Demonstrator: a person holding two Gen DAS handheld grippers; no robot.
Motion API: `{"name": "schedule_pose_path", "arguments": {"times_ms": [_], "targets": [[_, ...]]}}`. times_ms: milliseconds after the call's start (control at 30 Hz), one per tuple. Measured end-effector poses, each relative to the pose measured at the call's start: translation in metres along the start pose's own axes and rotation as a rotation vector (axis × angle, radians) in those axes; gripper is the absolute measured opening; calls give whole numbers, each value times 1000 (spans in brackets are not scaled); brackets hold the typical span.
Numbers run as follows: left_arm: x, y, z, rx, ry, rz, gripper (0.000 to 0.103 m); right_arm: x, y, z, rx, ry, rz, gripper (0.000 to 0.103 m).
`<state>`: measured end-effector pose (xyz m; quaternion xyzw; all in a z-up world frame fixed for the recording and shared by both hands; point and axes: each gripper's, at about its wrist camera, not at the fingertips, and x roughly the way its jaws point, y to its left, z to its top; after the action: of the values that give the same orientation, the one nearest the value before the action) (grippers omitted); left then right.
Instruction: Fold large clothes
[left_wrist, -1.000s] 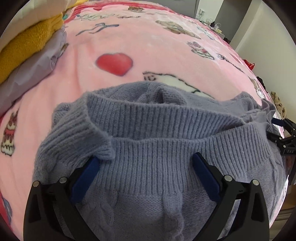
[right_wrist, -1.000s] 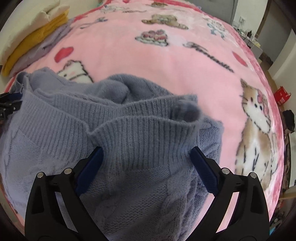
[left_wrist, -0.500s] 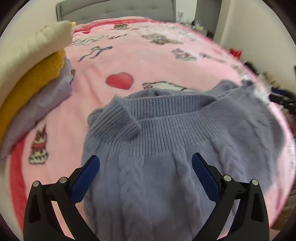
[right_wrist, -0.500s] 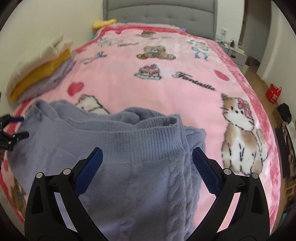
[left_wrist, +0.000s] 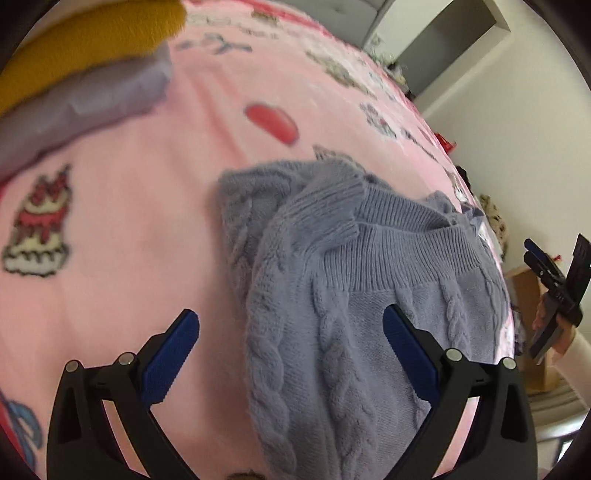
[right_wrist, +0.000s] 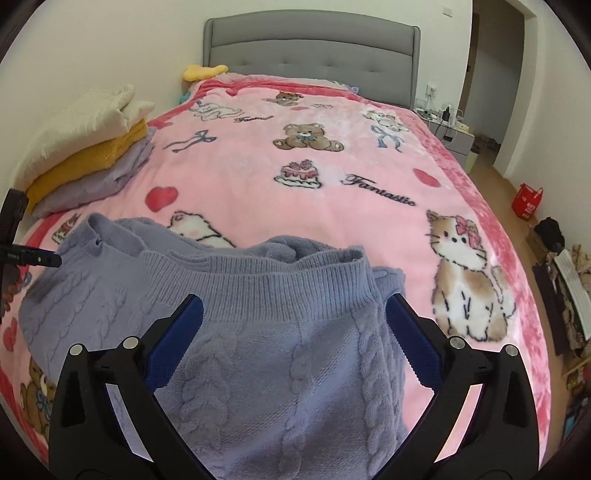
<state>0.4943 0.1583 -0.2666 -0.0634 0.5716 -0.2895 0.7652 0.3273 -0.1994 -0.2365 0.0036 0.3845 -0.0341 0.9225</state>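
Blue-grey cable-knit sweater (right_wrist: 266, 354) lies folded on the pink cartoon-print blanket (right_wrist: 332, 192), near its front edge. Ribbed hem band runs across the top layer, with a rumpled ribbed cuff and bunched knit behind it. Fabric lies flat in front, cables running toward the camera.

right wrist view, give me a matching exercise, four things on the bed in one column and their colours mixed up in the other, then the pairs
Things:
1. cable-knit sweater
2. blanket
3. headboard
4. middle garment in the folded stack

Colours:
A. grey
B. mustard yellow
C. lavender blue
D. pink

Pairs: 1-C, 2-D, 3-A, 4-B
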Motion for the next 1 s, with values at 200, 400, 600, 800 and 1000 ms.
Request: {"name": "schedule_pose_path", "arguments": {"times_ms": [200,400,600,800,1000], "targets": [[29,13,8,-47,108,-93,98,-2,14,-2,3,26,-33,95],[42,23,10,-89,149,-115,98,1,26,-6,4,58,-36,95],[48,14,11,-38,182,-77,96,8,38,-8,-19,82,-26,95],[50,11,14,-65,192,-44,87,13,41,-6,-20,87,-20,95],[47,14,16,-80,210,-50,72,14,37,-4,4,87,-17,95]]}}
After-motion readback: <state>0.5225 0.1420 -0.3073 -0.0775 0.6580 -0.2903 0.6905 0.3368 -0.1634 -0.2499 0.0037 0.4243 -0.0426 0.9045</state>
